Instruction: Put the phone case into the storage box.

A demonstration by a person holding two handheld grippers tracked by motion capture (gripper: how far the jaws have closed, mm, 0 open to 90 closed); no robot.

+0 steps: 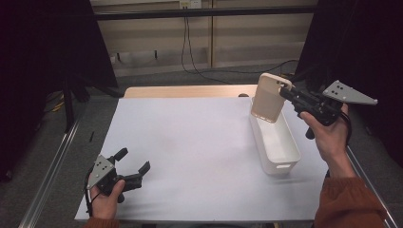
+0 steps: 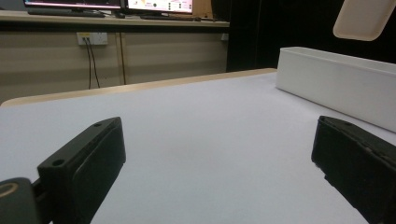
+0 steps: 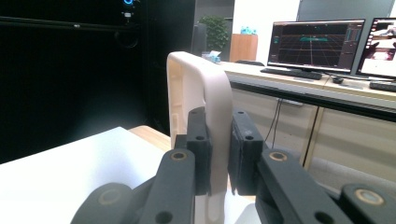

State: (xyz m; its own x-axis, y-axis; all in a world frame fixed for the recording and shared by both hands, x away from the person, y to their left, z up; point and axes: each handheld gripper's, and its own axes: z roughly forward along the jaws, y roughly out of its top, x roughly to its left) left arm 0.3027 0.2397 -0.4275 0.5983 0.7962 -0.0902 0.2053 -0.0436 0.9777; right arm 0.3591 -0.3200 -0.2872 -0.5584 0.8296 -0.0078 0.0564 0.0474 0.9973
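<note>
Beige phone case (image 1: 269,97) looks light and bendy; right tool (image 1: 286,90) pinches its edge, left tool (image 1: 134,164) spread wide.

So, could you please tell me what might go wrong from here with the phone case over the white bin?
The right claw pinches the phone case by one thin edge only, so it could twist or slip out. It hangs above the far end of the white bin, near the rim; released there, it might catch the wall and land on the table instead.
</note>
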